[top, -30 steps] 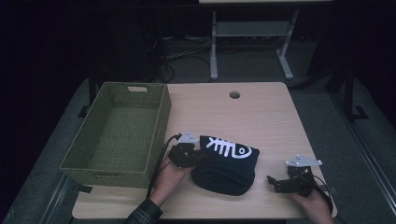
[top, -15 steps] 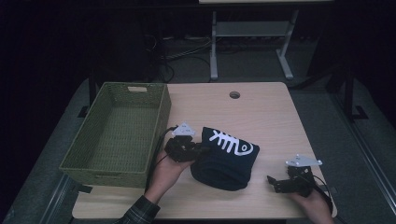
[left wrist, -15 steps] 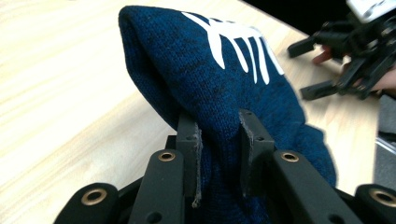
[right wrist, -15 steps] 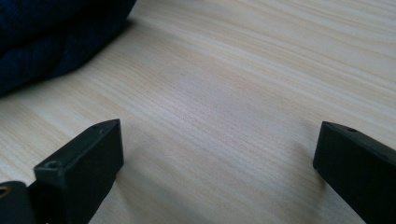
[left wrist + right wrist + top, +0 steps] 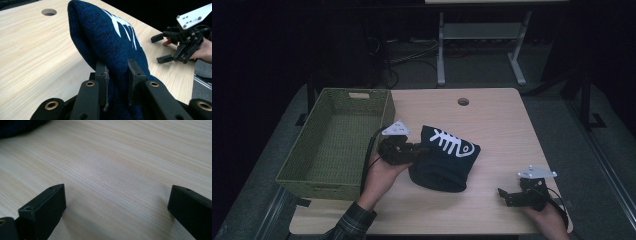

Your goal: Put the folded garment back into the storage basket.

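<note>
Knitwear is what the left gripper (image 5: pixel 418 151) has hold of: a dark blue knitted hat with a white fishbone design (image 5: pixel 443 157), its edge pinched tight between the two black jaws. The hat is raised at that side, its far part seemingly touching the pale wooden table (image 5: pixel 492 125), though the dim light makes this hard to judge. A woven green basket (image 5: pixel 337 140) stands just beside the left hand. The right gripper (image 5: pixel 508 196) rests near the table's front edge, jaws spread wide with nothing between them.

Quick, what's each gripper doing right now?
Left gripper: closed on the blue knit hat.
Right gripper: open, holding nothing.
</note>
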`<state>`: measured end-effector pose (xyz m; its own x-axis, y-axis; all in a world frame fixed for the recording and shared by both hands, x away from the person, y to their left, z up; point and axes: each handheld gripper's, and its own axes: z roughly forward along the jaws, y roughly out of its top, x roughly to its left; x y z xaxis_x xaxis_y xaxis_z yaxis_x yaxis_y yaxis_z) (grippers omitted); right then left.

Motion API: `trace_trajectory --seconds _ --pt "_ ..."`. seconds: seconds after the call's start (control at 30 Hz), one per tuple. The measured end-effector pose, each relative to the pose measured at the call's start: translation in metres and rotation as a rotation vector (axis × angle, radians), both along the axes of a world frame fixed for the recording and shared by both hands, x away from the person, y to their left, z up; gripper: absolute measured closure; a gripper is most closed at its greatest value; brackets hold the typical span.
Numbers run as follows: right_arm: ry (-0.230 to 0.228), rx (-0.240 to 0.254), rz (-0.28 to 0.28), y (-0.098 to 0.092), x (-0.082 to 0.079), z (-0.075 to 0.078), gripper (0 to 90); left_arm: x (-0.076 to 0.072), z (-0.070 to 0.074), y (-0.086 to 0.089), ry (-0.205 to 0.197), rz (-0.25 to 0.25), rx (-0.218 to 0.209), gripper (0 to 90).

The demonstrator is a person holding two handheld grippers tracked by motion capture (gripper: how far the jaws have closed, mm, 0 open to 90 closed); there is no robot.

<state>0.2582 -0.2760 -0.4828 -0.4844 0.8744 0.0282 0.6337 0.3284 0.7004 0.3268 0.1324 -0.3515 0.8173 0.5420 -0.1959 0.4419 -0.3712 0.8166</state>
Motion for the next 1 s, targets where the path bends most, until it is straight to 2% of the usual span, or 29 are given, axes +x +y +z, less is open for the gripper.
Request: trace_trajectory --seconds 0.3,0.63,1.0 --pt "0.000 0.001 0.000 0.000 0.000 0.000 1.3 0.002 0.019 0.020 -0.030 0.030 -0.014 74.2" --pt "0.000 0.001 0.000 0.000 0.000 0.000 1.3 0.004 0.044 0.039 -0.072 0.056 -0.004 74.2" --pt "-0.001 0.001 -0.001 0.000 0.000 0.000 1.3 0.009 0.066 0.064 -0.108 0.088 0.000 74.2"
